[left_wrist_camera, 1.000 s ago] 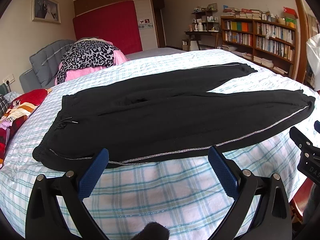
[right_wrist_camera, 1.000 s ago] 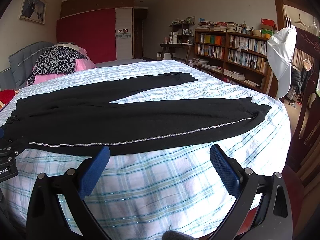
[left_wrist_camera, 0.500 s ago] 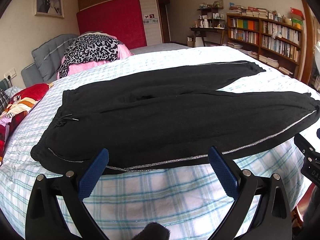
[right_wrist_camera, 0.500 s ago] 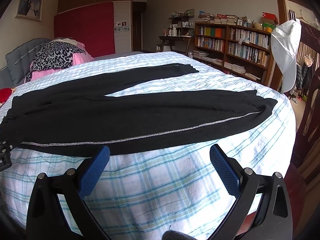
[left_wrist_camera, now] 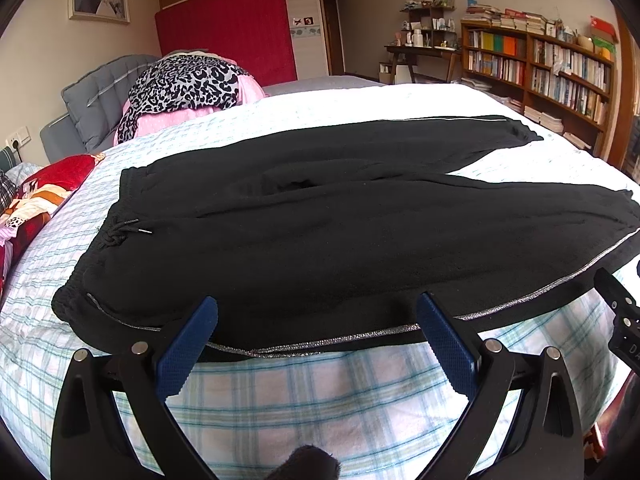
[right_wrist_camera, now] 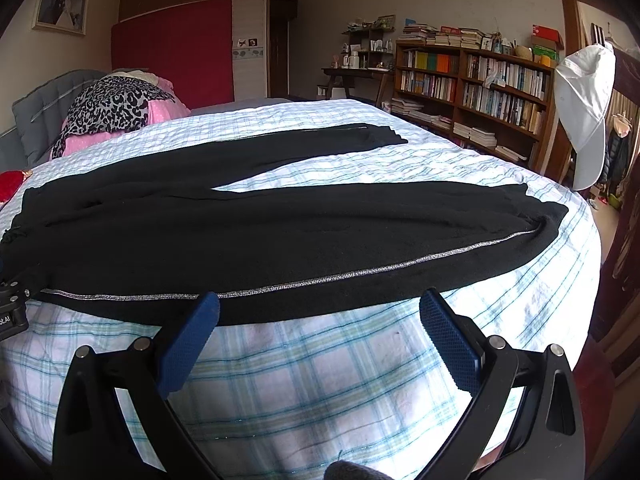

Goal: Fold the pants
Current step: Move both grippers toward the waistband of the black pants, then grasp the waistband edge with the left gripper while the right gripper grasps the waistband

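Blue-padded, our left tongs [left_wrist_camera: 316,320] and right tongs [right_wrist_camera: 318,316] both gape, holding nothing, at the near hem of the pants [left_wrist_camera: 340,232]. Soft black fleece with a silver side stripe [right_wrist_camera: 360,272], they lie flat across the plaid bed [right_wrist_camera: 320,380], waistband frame-left nearer our left tongs, cuffs frame-right.

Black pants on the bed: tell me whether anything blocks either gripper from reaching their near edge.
Nothing visible does. The left gripper and right gripper are both open, with only bare plaid bedsheet before the black pants.
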Demonstrator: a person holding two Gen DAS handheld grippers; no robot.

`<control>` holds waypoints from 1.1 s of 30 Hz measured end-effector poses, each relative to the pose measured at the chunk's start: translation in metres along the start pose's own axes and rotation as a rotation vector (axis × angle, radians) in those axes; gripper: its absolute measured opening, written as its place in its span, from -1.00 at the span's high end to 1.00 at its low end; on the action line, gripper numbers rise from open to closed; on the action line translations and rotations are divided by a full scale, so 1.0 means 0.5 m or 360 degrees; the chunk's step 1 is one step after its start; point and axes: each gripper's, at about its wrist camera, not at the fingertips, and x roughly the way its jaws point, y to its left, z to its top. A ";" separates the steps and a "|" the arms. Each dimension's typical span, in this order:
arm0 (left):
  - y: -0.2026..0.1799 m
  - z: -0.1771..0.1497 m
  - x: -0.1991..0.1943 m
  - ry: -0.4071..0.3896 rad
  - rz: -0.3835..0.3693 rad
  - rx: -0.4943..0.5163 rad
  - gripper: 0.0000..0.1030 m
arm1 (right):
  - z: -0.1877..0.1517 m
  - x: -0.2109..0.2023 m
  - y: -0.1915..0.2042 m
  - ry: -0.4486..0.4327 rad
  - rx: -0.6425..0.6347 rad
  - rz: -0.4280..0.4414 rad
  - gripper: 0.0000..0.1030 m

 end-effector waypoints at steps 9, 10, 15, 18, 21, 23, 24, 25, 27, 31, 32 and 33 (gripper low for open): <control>0.025 0.034 0.011 -0.0032 0.0059 -0.0040 -0.91 | 0.042 0.015 0.024 -0.0039 -0.0022 0.0049 -0.96; 0.026 0.037 0.013 -0.0032 0.0062 -0.0041 -0.91 | 0.046 0.020 0.027 -0.0035 -0.0023 0.0059 -0.96; 0.035 0.050 0.025 -0.0030 0.0067 -0.0048 -0.91 | 0.066 0.044 0.044 -0.0022 -0.0032 0.0075 -0.96; 0.040 0.055 0.032 -0.0030 0.0073 -0.0054 -0.91 | 0.077 0.057 0.050 -0.0014 -0.0025 0.0082 -0.96; 0.047 0.061 0.041 -0.0019 0.0073 -0.0069 -0.91 | 0.082 0.068 0.055 -0.0007 -0.0024 0.0081 -0.96; 0.052 0.062 0.046 -0.0012 0.0073 -0.0076 -0.91 | 0.082 0.077 0.061 0.0003 -0.0029 0.0082 -0.96; 0.052 0.062 0.049 -0.0009 0.0071 -0.0077 -0.91 | 0.082 0.080 0.062 0.0008 -0.0032 0.0083 -0.96; 0.054 0.062 0.051 -0.0007 0.0069 -0.0078 -0.91 | 0.082 0.084 0.065 0.0012 -0.0037 0.0082 -0.96; 0.057 0.064 0.054 -0.0002 0.0065 -0.0081 -0.91 | 0.084 0.091 0.068 0.0018 -0.0043 0.0082 -0.96; 0.069 0.077 0.062 -0.0006 0.0076 -0.0080 -0.91 | 0.094 0.100 0.073 0.0008 -0.0058 0.0075 -0.96; 0.075 0.082 0.065 -0.0010 0.0088 -0.0084 -0.91 | 0.098 0.104 0.073 0.0006 -0.0061 0.0074 -0.96; 0.085 0.089 0.068 -0.0013 0.0102 -0.0094 -0.91 | 0.102 0.108 0.073 0.0007 -0.0061 0.0071 -0.96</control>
